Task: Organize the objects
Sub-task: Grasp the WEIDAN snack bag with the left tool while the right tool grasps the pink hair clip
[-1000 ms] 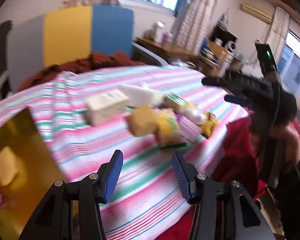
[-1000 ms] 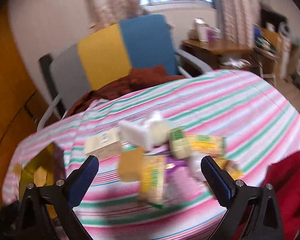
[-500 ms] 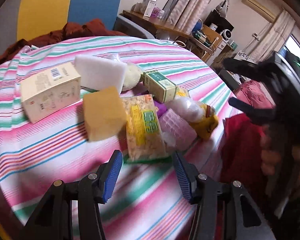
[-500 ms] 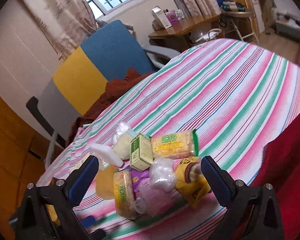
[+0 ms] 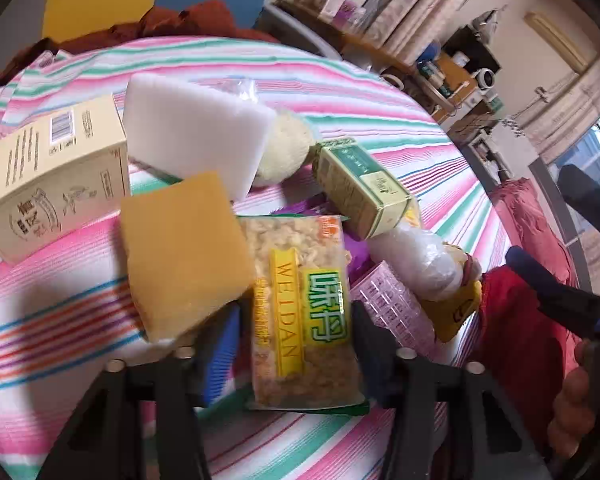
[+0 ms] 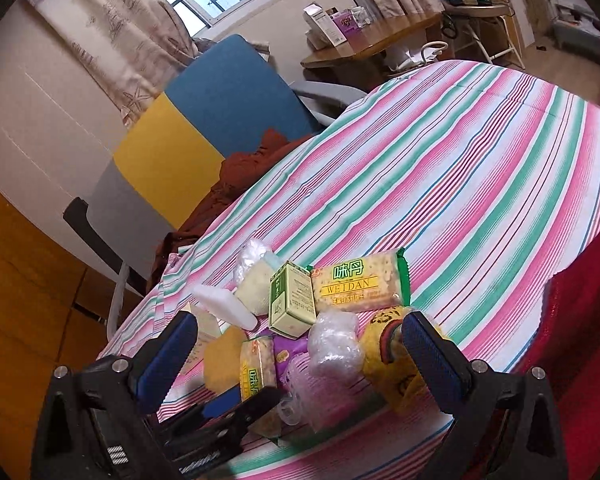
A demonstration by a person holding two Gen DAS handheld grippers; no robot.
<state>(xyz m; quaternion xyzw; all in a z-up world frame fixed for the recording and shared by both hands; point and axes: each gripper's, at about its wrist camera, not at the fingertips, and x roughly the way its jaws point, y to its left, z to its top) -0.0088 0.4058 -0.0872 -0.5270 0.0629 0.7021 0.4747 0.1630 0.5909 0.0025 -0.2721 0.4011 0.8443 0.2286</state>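
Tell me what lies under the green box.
The green box rests on a purple packet and a bubble-wrapped bundle, leaning toward the cracker pack. What lies beneath the box's middle is covered.

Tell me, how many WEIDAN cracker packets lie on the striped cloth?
2: one WEIDAN packet between the left gripper fingers, a second packet beside the green box. Others may be hidden.

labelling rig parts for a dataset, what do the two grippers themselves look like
Both grippers are matte black plastic frames with silver screw heads at the joints. The left gripper and right gripper each carry two fingers faced with ribbed blue pads. No cables or sleeves show.
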